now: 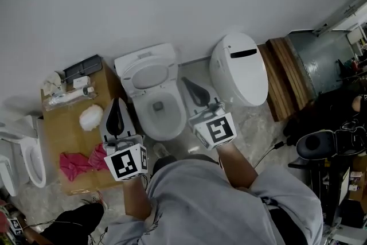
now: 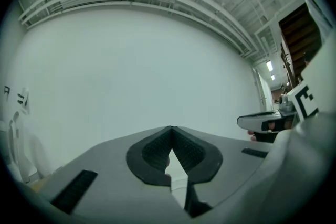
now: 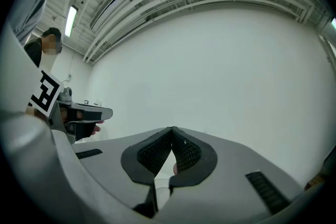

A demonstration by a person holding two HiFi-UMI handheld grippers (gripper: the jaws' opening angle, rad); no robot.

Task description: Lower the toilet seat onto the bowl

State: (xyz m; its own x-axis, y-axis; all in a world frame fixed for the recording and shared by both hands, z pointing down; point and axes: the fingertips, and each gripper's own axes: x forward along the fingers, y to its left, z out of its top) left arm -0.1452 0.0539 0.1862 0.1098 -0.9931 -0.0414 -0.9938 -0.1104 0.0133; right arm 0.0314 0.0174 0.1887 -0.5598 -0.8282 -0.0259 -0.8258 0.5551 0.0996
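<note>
Flanking bowl (image 1: 164, 136): left tool (image 1: 117, 103), right tool (image 1: 188, 84)

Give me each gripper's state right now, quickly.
Left gripper: closed, jaw tips touching, nothing held.
Right gripper: closed, jaw tips touching, nothing held.

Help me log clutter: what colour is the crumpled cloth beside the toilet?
The cloth is pink; head view.

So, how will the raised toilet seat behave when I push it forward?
The seat looks like rigid plastic, so it should not bend. It seems hinged behind the bowl, so it would likely swing down and may drop fast. Its smooth surface may be slippery.
</note>
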